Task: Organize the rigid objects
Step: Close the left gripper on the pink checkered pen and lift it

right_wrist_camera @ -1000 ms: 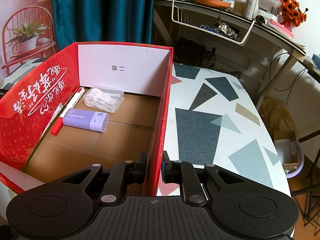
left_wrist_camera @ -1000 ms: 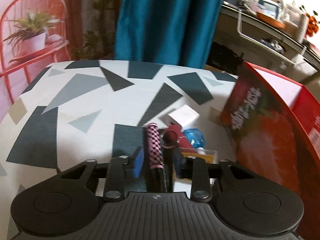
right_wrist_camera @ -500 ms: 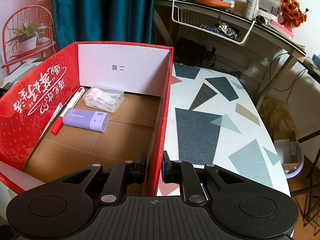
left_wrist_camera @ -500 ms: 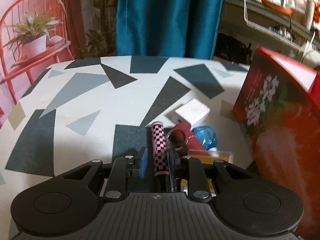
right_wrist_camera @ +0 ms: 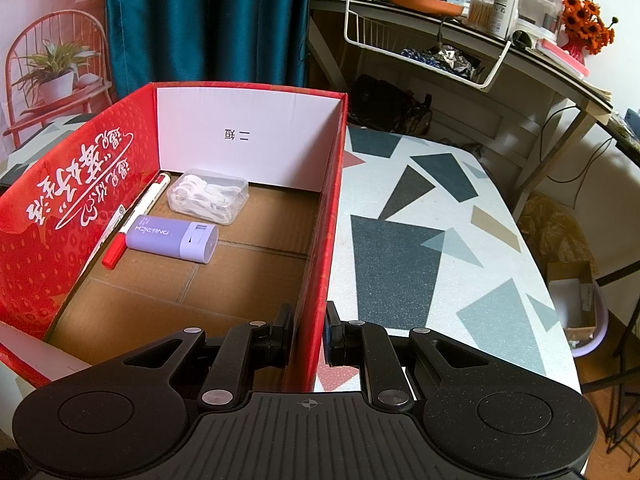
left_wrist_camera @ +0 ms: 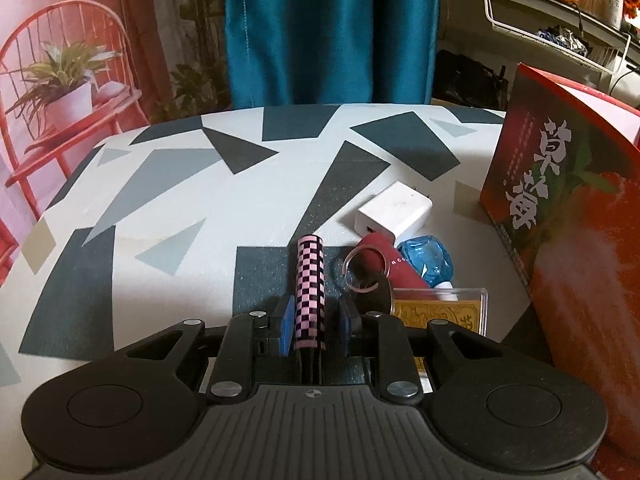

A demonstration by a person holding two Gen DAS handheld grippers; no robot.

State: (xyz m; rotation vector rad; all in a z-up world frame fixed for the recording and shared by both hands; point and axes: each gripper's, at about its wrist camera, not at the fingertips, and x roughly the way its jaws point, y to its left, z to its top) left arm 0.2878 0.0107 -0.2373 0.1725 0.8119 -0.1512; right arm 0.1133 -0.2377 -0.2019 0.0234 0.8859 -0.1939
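My left gripper [left_wrist_camera: 315, 326] is open around a pink-and-black checkered pen [left_wrist_camera: 309, 286] that lies on the table between its blue pads, a small gap on each side. Beside it lie a white charger [left_wrist_camera: 395, 211], a dark red case with a key ring [left_wrist_camera: 378, 266], a blue clear piece [left_wrist_camera: 429, 261] and a gold card in a clear case [left_wrist_camera: 438, 308]. My right gripper [right_wrist_camera: 308, 330] is shut on the right wall of the red box [right_wrist_camera: 328, 216]. Inside the box lie a red-capped marker [right_wrist_camera: 136, 220], a purple case [right_wrist_camera: 172, 238] and a clear plastic box [right_wrist_camera: 208, 196].
The red box stands to the right of the loose items in the left wrist view [left_wrist_camera: 568, 216]. The patterned table [right_wrist_camera: 432, 240] stretches right of the box. A teal curtain [left_wrist_camera: 332, 32] and a cluttered shelf [right_wrist_camera: 460, 32] stand behind.
The left gripper has shifted left and centred on the checkered pen, with the jaws a little narrower around it. The right gripper and the box have stayed still.
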